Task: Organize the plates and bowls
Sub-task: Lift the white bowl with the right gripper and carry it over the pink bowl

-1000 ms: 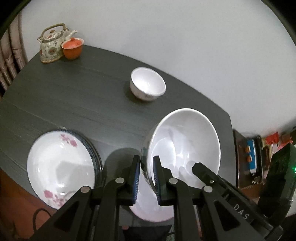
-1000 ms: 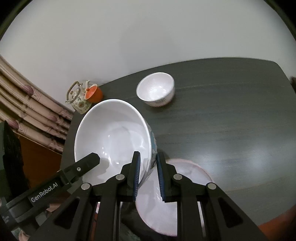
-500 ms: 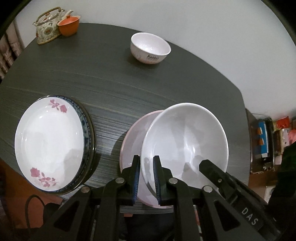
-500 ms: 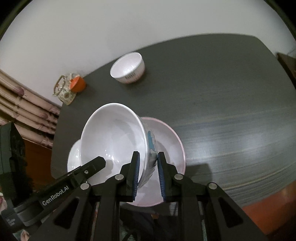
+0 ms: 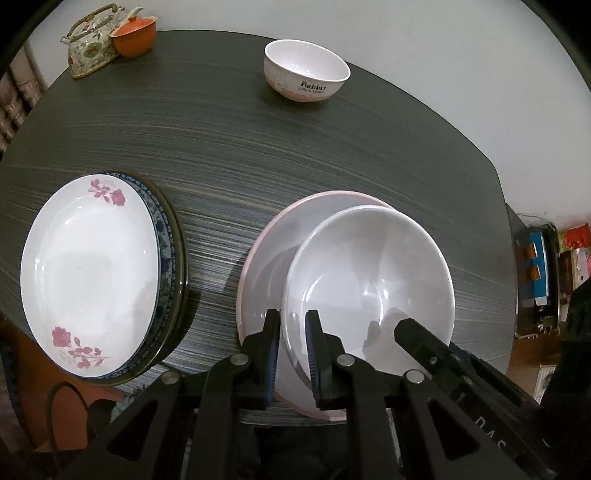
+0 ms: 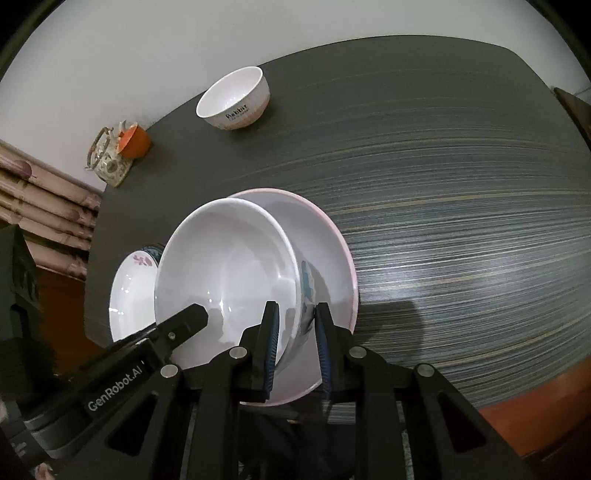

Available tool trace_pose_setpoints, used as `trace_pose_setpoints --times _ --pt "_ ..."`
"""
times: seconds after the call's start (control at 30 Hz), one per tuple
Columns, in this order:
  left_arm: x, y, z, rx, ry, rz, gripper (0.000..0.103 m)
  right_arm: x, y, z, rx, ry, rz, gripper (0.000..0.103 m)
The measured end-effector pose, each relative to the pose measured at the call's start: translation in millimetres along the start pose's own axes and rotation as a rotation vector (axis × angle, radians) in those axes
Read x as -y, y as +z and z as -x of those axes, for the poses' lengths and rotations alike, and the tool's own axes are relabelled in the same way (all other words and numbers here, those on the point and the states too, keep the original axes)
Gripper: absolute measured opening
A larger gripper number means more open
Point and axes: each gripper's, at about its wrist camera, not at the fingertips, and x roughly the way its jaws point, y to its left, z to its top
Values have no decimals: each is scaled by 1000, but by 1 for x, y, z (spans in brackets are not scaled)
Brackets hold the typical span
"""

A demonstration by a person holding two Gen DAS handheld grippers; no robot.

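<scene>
A large white bowl [image 5: 373,280] sits on a pink-rimmed plate [image 5: 273,254] near the table's front edge. My left gripper [image 5: 291,350] straddles its left rim with a small gap. My right gripper [image 6: 297,343] straddles its right rim [image 6: 288,258], jaws parted and wider than the rim. The bowl also shows in the right wrist view [image 6: 225,273], on the plate [image 6: 332,251]. A rose-patterned plate [image 5: 88,273] lies on a blue-rimmed stack at the left. A small "Rabbit" bowl [image 5: 306,70] stands at the back.
A floral teapot [image 5: 92,44] and an orange cup [image 5: 133,35] stand at the table's far left corner. The dark table [image 6: 461,184] stretches to the right. Cluttered shelves [image 5: 539,273] lie beyond the right edge.
The large bowl came down from a tilted, lifted hold onto the pink plate. Both grippers lowered with it, and the right jaws have opened off the rim.
</scene>
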Motion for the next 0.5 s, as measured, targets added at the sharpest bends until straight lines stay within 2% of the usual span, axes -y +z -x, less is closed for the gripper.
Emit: trace_pose_setpoints --times 0.5 --pt "3 3 -4 -18 22 -1 14 -5 6 -11 -11 -17 -3 21"
